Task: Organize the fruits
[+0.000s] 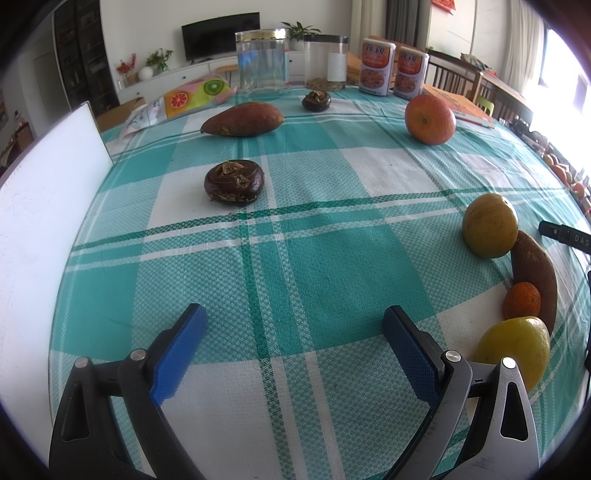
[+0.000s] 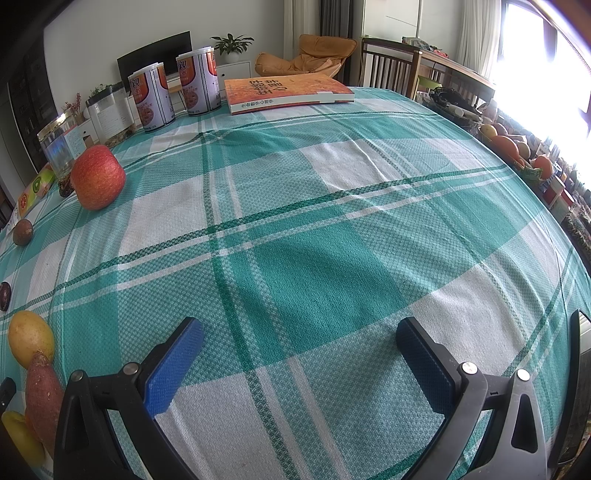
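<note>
Left gripper (image 1: pixel 293 345) jaws spread, empty; yellow fruit (image 1: pixel 515 349) just right of them. Right gripper (image 2: pixel 301 356) spread over bare tablecloth (image 2: pixel 332 240).

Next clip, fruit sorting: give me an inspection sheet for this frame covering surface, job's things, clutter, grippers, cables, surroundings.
Surface: teal and white checked tablecloth, lying flat with slight creases.
Job's things: large orange and a sweet potato at the far side; dark water chestnut mid-left; a cluster at right of round yellow fruit, second sweet potato, small mandarin and yellow fruit.
Clutter: two clear jars, two cans, a book, a printed packet.
Grippers: left gripper open, empty; right gripper open, empty.
Cables: nothing seen.
Surroundings: television, potted plants, wooden chairs, bright window.
</note>
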A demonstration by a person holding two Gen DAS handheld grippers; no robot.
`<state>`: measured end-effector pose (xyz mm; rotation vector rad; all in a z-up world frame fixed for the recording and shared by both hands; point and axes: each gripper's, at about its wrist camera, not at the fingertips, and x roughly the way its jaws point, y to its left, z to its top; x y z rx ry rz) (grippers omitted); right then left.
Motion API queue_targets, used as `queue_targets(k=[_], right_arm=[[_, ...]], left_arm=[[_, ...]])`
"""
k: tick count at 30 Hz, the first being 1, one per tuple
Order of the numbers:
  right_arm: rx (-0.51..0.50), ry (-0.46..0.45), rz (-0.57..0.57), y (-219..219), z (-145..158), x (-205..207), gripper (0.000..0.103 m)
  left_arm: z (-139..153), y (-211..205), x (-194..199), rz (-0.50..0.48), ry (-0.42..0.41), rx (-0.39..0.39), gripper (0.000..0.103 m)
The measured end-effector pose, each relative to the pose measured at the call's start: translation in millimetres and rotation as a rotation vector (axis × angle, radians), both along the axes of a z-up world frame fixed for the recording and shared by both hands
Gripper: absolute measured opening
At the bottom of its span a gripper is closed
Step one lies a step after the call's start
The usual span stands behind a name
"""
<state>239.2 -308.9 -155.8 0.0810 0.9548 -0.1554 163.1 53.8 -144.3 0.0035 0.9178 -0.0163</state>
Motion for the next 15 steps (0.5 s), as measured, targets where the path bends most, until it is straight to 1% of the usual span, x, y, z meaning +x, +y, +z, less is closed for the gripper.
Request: queue_targets(k=[15], right_arm=[[0.000, 0.000, 0.000, 0.1, 0.0, 0.0, 0.103]], left_arm=[[-0.3, 0.8, -0.5, 0.000, 0.000, -0.005, 0.097]])
